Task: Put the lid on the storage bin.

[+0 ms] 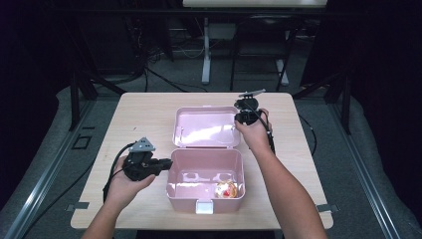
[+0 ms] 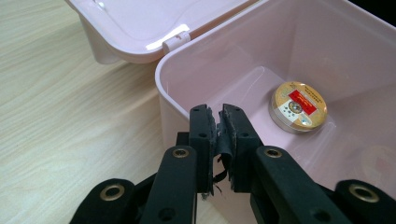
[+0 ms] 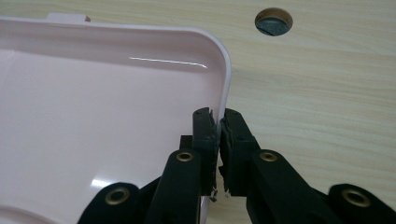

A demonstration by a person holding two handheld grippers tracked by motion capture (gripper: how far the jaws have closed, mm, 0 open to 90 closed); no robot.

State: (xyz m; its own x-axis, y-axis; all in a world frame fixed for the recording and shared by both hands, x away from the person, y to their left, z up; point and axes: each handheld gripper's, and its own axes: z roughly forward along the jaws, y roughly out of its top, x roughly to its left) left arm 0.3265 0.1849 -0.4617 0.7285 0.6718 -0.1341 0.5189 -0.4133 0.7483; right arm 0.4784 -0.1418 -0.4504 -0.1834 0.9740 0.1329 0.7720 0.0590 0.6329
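Left forearm up from the bottom edge of the high view, palm cupped under the left gripper (image 1: 161, 163), which lies level and points rightward at the left wall of the pink box (image 1: 170, 191). Jaws pressed together with nothing between them, tips just at the box's rim in the left gripper view (image 2: 218, 122). Box open on the wooden table (image 1: 134, 114), near the front edge, latch toward the person. Inside, at the right front corner, a round gold tin (image 1: 226, 189) flat on the floor. Lid (image 1: 206, 127) laid back behind the box, hinged to it. Right forearm stretched forward along the box's right side, wrist bent inward, right gripper (image 1: 239, 118) at the lid's right rear corner. Jaws clamped on the lid's thin rim (image 3: 224, 100), one pad inside, one outside.
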